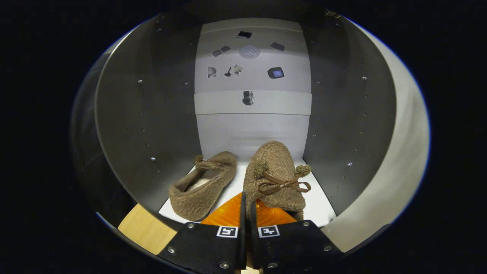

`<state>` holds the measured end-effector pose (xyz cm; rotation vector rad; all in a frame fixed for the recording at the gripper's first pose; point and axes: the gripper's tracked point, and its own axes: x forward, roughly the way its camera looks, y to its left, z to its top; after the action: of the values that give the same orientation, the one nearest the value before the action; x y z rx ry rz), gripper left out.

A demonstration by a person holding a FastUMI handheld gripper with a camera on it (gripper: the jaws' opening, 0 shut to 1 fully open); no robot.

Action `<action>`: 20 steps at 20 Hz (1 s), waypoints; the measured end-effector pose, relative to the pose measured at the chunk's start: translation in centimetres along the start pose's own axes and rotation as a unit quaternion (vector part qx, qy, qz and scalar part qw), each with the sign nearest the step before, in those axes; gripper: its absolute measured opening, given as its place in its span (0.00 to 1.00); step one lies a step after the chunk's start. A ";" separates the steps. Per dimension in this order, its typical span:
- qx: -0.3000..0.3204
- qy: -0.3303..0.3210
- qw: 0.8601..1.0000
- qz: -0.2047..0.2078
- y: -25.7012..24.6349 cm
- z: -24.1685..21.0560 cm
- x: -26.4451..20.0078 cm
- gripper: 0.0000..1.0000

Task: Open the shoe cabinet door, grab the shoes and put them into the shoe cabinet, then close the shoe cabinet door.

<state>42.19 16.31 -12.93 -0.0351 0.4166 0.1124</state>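
My gripper [246, 213] sits at the cabinet mouth, fingers drawn together with only a thin slit between them; I cannot tell whether they pinch the edge of the near slipper. Just ahead of the tips, the right slipper [276, 179] stands steeply tilted, toe up towards the back wall, its bow [282, 185] facing me, heel touching the fingers. Just left of it, the left slipper [201, 186] lies flat on the white shelf [317, 203], opening towards me, toe pointing inward. A wooden strip [144, 228] shows below the shelf's front left corner. Both slippers are inside the cabinet [152, 114], between its dark side walls. Beyond them, the pale back panel [253, 102] carries small stickers
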 end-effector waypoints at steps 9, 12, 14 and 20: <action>0.002 0.031 1.000 -0.001 -1.8 1.7 6.3 0.05; 0.007 0.049 0.999 0.001 -2.1 1.3 7.6 0.05; 0.009 0.061 0.998 0.000 -2.1 0.8 8.5 0.05; 0.027 0.092 0.995 -0.002 -1.9 -0.6 10.1 0.05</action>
<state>51.32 15.37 -17.55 0.0075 0.6038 0.0933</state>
